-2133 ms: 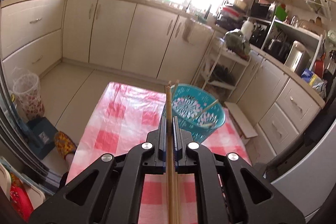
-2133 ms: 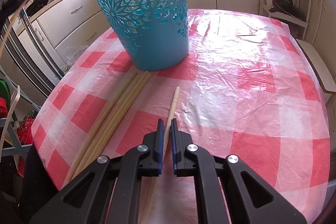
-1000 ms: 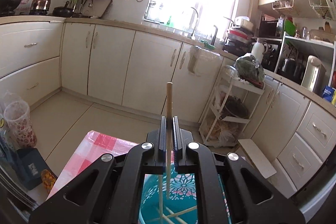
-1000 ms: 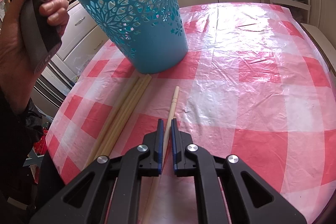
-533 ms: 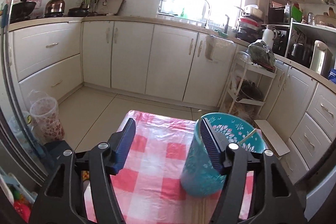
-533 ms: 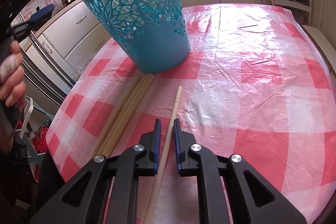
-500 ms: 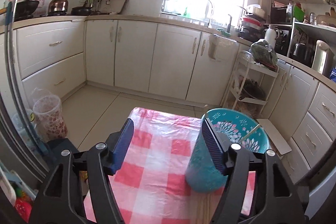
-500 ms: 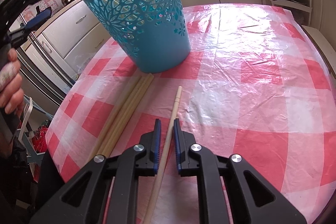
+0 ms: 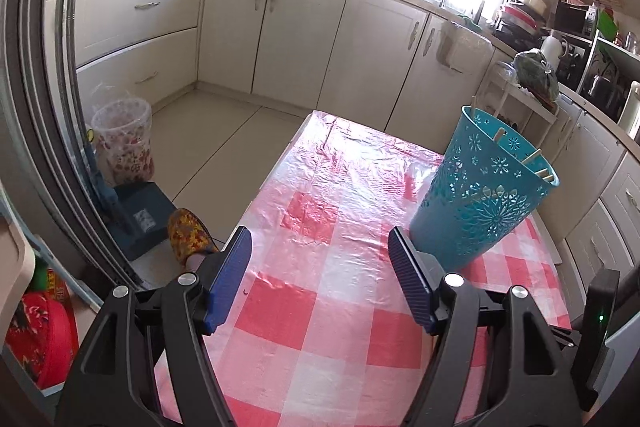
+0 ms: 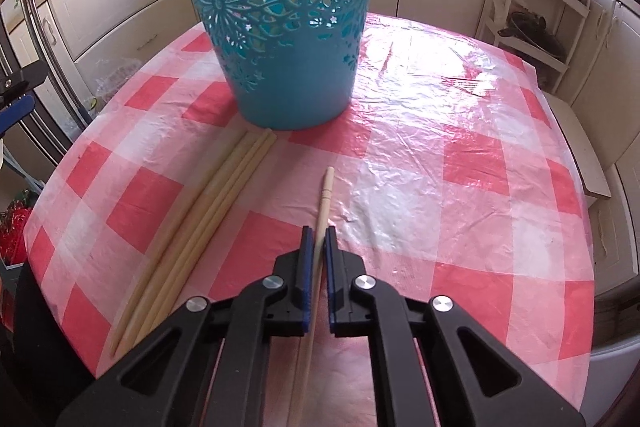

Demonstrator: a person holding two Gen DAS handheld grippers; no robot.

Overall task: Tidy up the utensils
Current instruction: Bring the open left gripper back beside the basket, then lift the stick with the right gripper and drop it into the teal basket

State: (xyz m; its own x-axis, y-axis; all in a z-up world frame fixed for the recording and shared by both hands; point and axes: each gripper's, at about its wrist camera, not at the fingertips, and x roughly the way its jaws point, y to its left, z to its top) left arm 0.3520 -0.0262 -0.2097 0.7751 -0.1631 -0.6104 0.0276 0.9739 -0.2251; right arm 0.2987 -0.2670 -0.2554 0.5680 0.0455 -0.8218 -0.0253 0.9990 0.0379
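Observation:
A teal cut-out basket [image 9: 480,199] stands on the red-checked table [image 9: 320,327], with several chopstick ends [image 9: 532,155] showing at its rim. My left gripper [image 9: 320,279] hangs open over the cloth to the left of the basket, with nothing between its pads. In the right wrist view the basket [image 10: 280,19] is straight ahead. My right gripper [image 10: 315,239] is shut on a single pale chopstick [image 10: 325,195] that points toward the basket. A bundle of chopsticks [image 10: 208,219] lies on the cloth to its left, its far end near the basket's foot.
A fridge door edge [image 9: 44,107] stands close on the left. On the floor beside the table are a patterned bin [image 9: 124,143], a blue box [image 9: 140,215] and a slipper [image 9: 188,235]. Cabinets [image 9: 300,39] line the walls; a white shelf rack [image 10: 532,19] stands beyond the table.
My left gripper opened and let its chopstick drop into the basket, then drew back and down to the basket's left. My right gripper's jaws parted slightly, then shut on the single chopstick.

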